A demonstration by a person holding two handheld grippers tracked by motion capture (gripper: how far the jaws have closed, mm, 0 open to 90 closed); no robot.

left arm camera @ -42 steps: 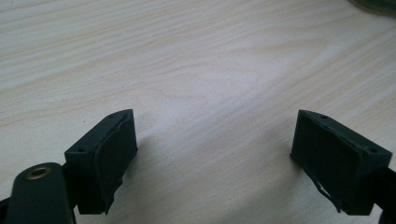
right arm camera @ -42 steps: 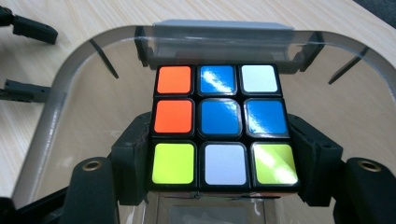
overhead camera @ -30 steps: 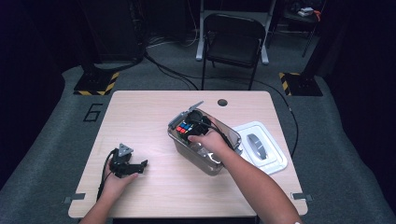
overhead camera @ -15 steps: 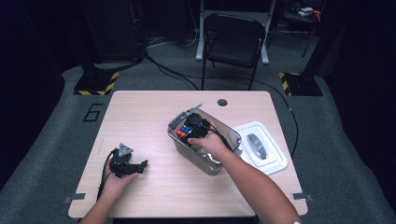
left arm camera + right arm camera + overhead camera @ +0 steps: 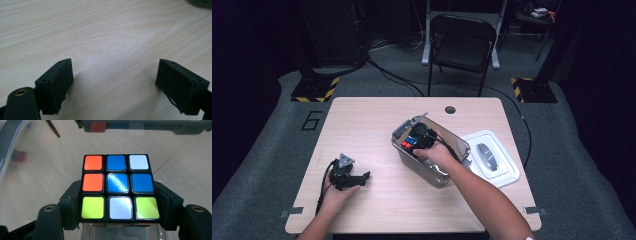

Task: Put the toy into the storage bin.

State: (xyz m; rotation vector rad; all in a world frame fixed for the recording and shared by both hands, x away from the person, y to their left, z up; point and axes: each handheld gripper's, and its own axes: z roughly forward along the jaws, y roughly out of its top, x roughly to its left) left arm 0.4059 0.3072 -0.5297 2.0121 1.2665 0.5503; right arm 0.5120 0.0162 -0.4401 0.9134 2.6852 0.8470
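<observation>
1. Two tongs on my screen: right tongs (image 5: 117, 202) reach down inside the clear bin (image 5: 452, 172), clenched on the puzzle cube (image 5: 117, 187).
2. Left tongs (image 5: 116, 82) rest low on the counter (image 5: 377, 120), spread wide, nothing between them.

The right hand (image 5: 437, 152) with its tongs (image 5: 418, 141) has edged slightly toward the near side of the clear plastic bin (image 5: 455, 172), carrying the puzzle cube (image 5: 119, 187) clamped between them a touch with it.
</observation>
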